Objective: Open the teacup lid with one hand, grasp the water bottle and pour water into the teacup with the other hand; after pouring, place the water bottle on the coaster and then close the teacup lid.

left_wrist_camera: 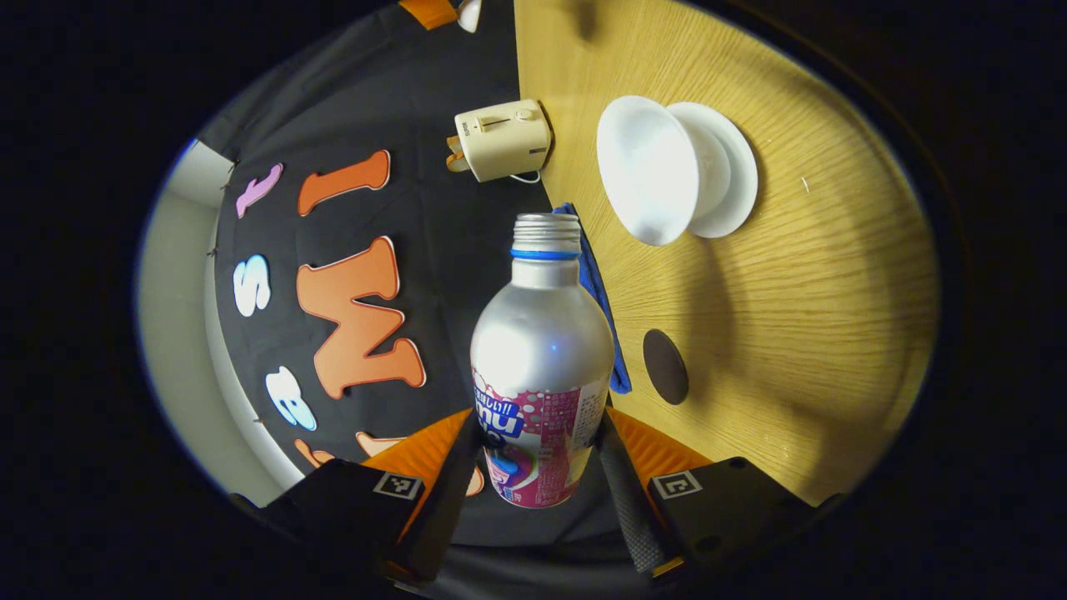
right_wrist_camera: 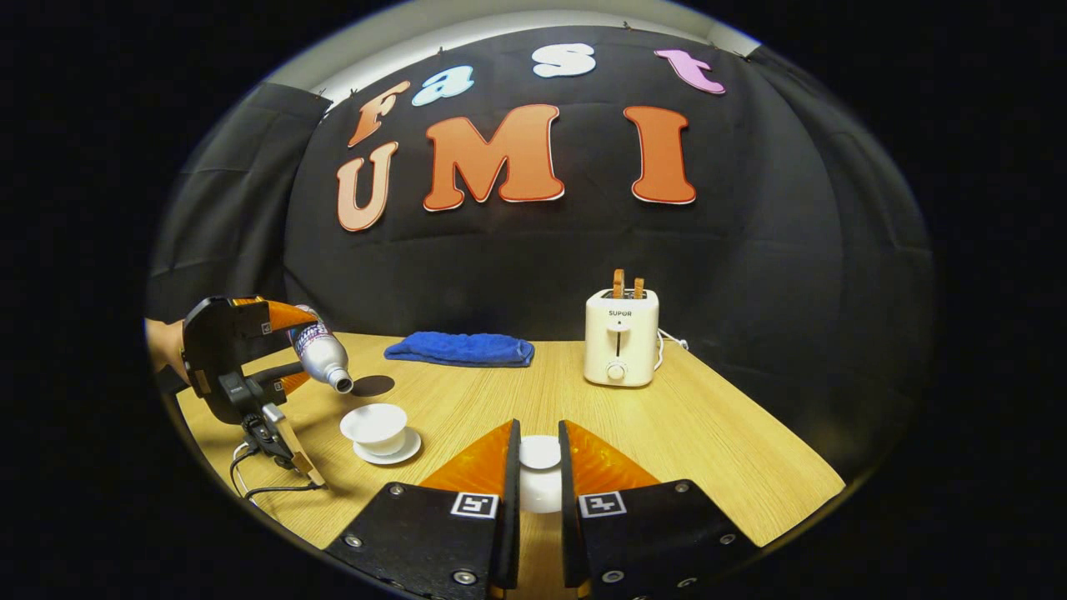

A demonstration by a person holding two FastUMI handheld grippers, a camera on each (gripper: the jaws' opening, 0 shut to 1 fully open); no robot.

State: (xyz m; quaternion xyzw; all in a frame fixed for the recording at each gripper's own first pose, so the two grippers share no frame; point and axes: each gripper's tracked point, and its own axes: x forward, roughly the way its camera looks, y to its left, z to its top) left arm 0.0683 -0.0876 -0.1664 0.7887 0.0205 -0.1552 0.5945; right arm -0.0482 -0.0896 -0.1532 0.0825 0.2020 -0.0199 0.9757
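- Silver metal bottle (left_wrist_camera: 542, 367) is pinched at its labelled lower body between the two fingers of the left gripper (left_wrist_camera: 538, 467), one finger pressed on each side.
- Its open, capless mouth is pointed forward, away from that gripper, and in the right gripper view the bottle (right_wrist_camera: 321, 354) is seen tipped downward, its mouth just above and behind the teacup (right_wrist_camera: 375, 425).
- Ahead of the left gripper and to the right of the bottle neck, the white teacup (left_wrist_camera: 646, 171) is seen uncovered on its saucer (left_wrist_camera: 725, 179).
- A dark round coaster (left_wrist_camera: 665, 367) is seen on the wooden table (left_wrist_camera: 834, 292), just right of the bottle body.
- The white lid (right_wrist_camera: 540, 475) is clamped between the fingers of the right gripper (right_wrist_camera: 539, 467), above the table.
- Farther ahead of the right gripper, a blue cloth (right_wrist_camera: 460, 348) and a cream toaster (right_wrist_camera: 621, 337) are seen near the table's back edge.
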